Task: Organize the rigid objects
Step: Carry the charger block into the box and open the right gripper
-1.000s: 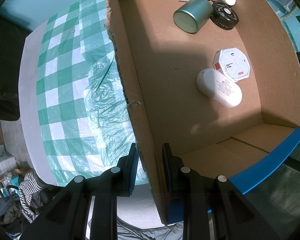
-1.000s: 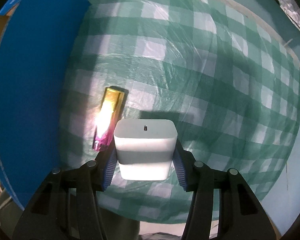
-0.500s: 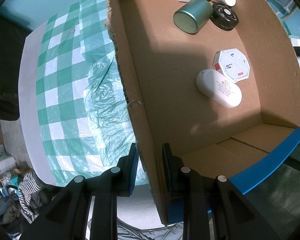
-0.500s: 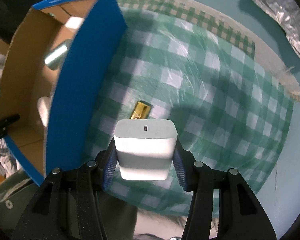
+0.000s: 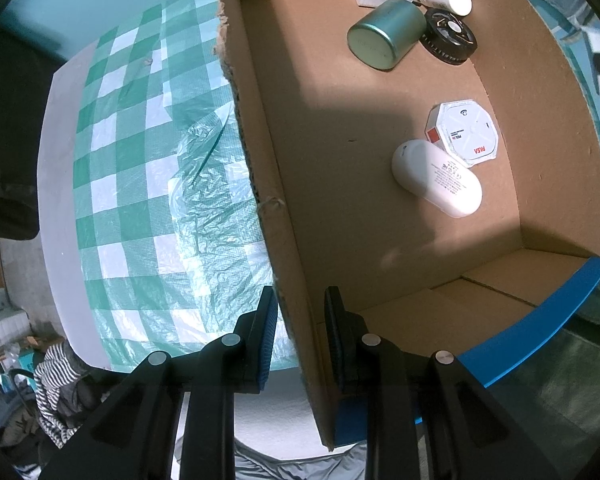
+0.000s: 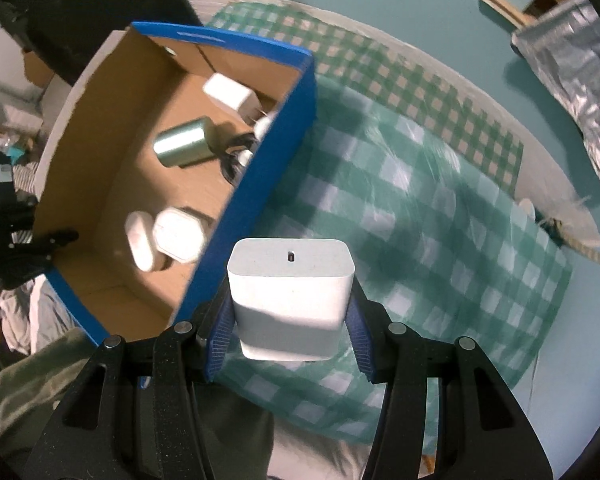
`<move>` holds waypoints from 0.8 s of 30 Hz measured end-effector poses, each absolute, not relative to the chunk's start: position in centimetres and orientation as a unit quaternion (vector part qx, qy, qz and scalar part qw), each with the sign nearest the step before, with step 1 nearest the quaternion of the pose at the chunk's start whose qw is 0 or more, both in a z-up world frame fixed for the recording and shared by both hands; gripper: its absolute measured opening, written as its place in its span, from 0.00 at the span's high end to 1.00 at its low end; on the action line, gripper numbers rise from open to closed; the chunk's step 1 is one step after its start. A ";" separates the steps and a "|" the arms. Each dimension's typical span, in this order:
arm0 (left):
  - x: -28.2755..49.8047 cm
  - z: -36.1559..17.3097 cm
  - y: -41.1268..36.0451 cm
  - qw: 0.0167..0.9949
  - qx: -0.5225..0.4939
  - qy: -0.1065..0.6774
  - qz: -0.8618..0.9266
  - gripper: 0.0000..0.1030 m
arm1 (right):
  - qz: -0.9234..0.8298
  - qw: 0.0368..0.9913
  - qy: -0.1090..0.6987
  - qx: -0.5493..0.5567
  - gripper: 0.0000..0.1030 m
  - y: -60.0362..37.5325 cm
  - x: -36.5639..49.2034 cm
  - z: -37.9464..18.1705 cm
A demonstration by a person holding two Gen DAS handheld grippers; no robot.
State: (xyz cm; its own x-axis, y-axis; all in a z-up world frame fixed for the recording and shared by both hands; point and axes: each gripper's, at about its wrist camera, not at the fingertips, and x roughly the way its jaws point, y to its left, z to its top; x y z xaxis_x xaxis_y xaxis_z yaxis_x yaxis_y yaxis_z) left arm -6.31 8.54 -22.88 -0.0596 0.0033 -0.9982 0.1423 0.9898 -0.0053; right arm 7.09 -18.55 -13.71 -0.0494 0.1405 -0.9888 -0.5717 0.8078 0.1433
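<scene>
White charger block [image 6: 291, 284] sits clamped between the blue pads of the right gripper [image 6: 290, 322], held in the air above the checked cloth [image 6: 420, 208], just beside the blue outer wall of the cardboard box [image 6: 260, 184]. The left gripper [image 5: 299, 338] pinches the box's side wall [image 5: 288, 264]. Inside lie a green tin [image 5: 384, 34], a black disc [image 5: 448, 40] and a white capsule [image 5: 436, 178].

Box contents [image 6: 172, 236] motion-blurred in right wrist view; black disc [image 6: 230, 164] half hidden behind blue box wall [image 6: 256, 184]. White charger [image 6: 290, 296] base hidden between fingers [image 6: 220, 336].
</scene>
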 end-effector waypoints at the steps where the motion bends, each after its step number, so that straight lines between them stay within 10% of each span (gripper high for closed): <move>1: -6.3 -22.9 8.5 0.684 0.051 0.726 -0.051 0.77 | 0.269 0.671 0.671 -0.163 0.50 -18.2 7.1 -13.4; 24: -6.6 -22.7 8.9 0.687 0.048 0.723 -0.051 0.77 | 0.334 0.643 0.636 -0.264 0.50 -7.9 7.2 -13.5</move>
State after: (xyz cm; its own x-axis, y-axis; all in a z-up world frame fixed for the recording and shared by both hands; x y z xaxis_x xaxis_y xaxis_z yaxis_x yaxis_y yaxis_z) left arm -6.56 8.92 -22.68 -0.0513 0.0001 -0.9987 0.1396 0.9902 -0.0071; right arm 7.17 -7.90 -13.52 -0.0324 0.0943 -0.9950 -0.7661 0.6371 0.0853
